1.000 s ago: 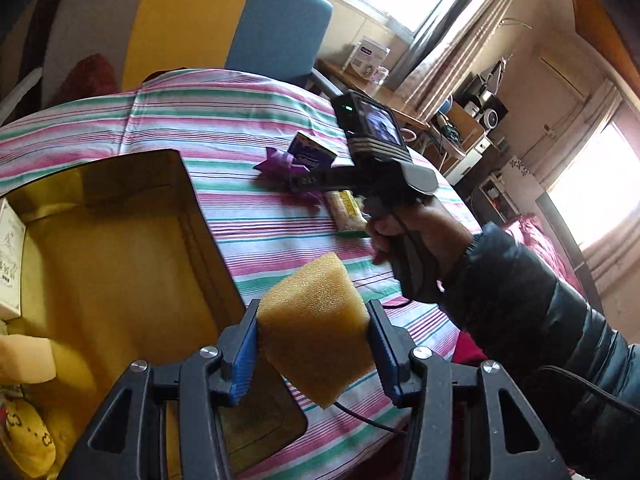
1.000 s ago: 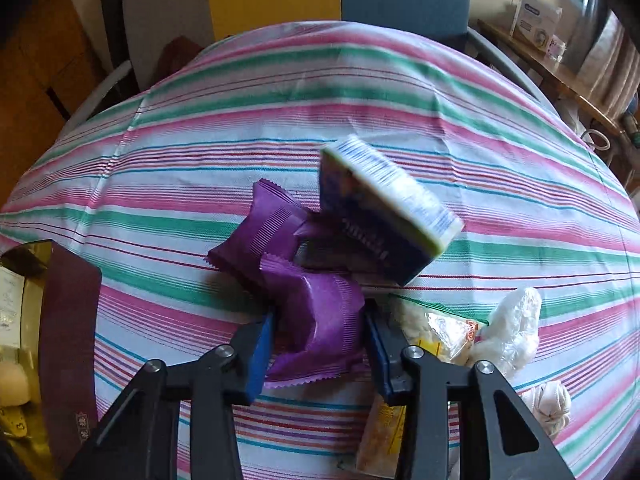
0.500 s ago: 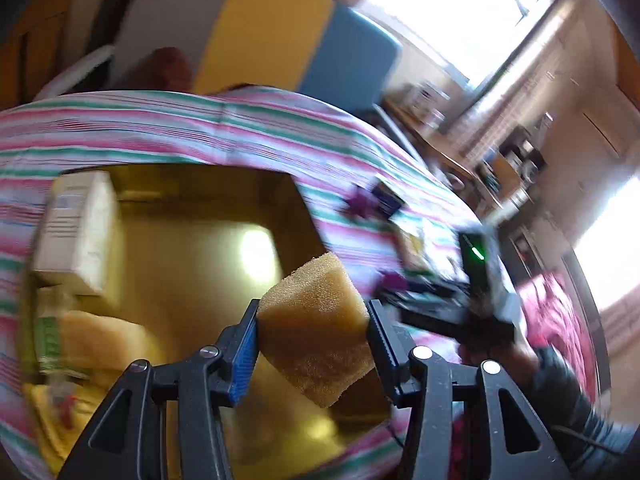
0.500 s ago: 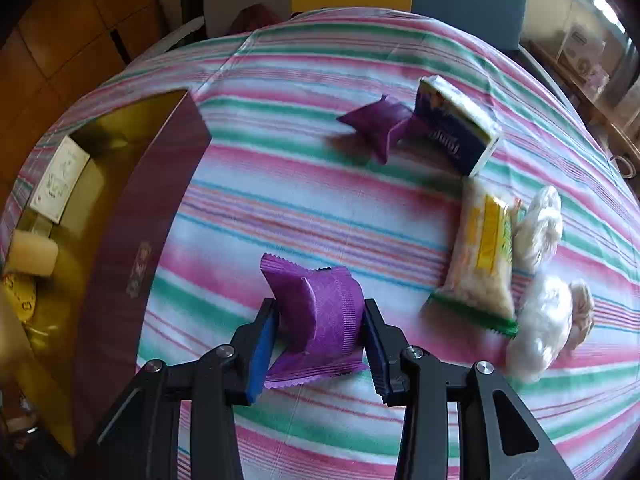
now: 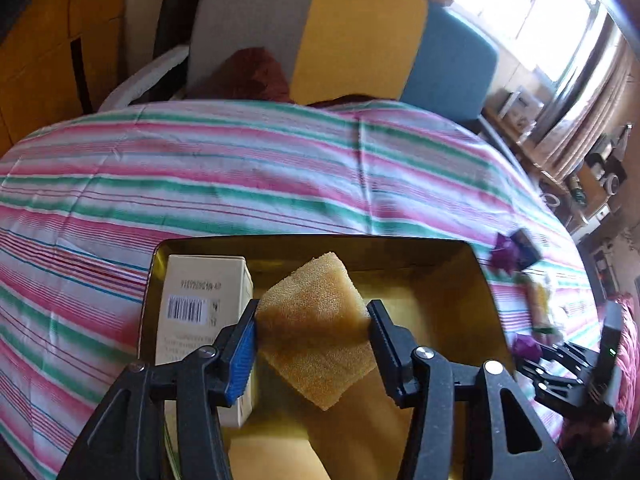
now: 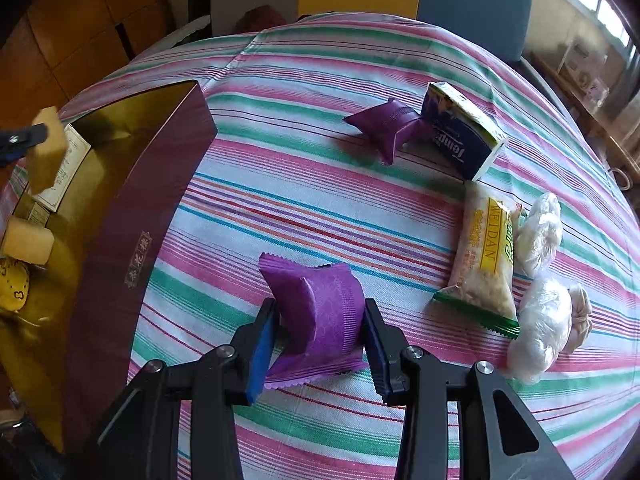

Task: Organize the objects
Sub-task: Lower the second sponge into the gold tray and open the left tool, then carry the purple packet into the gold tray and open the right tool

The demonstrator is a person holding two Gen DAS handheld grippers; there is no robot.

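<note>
Left claw (image 5: 312, 320), jaws just opening, has the sponge (image 5: 316, 328) between them over the box (image 5: 484, 280); grip looks nearly gone, so it may drop onto the carton (image 5: 200, 312). Right claw (image 6: 318, 322) pinches 1 purple packet (image 6: 320, 312) above the worktop (image 6: 304, 200); box wall blocks its way in.

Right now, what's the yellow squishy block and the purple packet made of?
The yellow block looks like foam sponge: its matte surface is full of tiny pores. The purple packet looks like thin plastic film, slightly shiny, with crimped zigzag edges; what is inside stays hidden.
</note>
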